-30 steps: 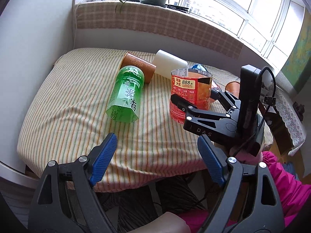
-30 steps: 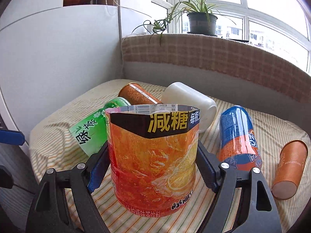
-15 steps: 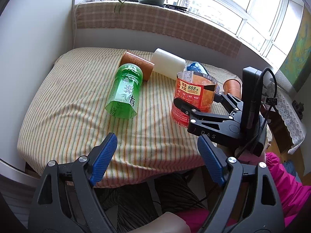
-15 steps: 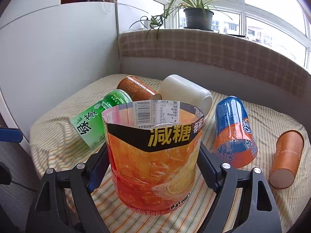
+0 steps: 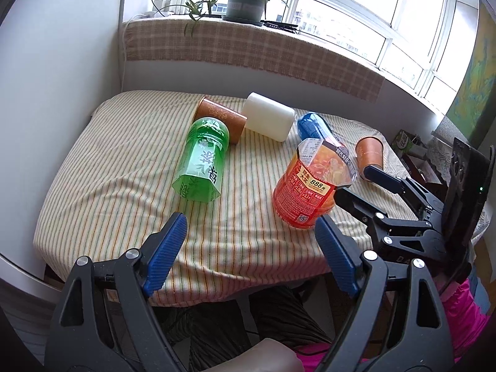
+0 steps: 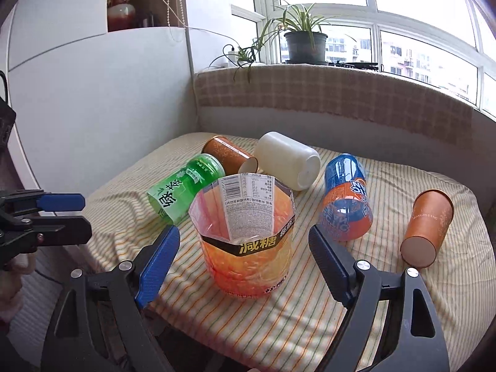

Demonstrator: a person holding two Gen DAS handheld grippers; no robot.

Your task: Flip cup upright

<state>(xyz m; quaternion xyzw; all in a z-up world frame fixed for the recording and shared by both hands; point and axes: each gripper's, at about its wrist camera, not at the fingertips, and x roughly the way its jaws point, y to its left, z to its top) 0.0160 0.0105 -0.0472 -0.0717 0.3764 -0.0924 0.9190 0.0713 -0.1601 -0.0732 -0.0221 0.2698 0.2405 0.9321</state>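
An orange-red cut-bottle cup (image 6: pixel 248 241) stands upright on the striped tablecloth (image 6: pixel 310 316) near the front edge, mouth up; it also shows in the left wrist view (image 5: pixel 310 186). My right gripper (image 6: pixel 243 260) is open, its jaws apart on either side of the cup and just in front of it, not touching. It shows from the side in the left wrist view (image 5: pixel 362 183). My left gripper (image 5: pixel 251 254) is open and empty, off the table's front edge. The other cups lie on their sides.
On their sides lie a green cup (image 5: pixel 201 161), a brown paper cup (image 5: pixel 221 117), a white cup (image 5: pixel 268 121), a blue-orange cup (image 6: pixel 345 198) and another brown paper cup (image 6: pixel 427 226). A wall stands at left. A sill with a potted plant (image 6: pixel 305 42) runs behind.
My right gripper has let go of the orange-red cup and drawn back toward the table's front edge. The cup stays standing. My left gripper has barely moved.
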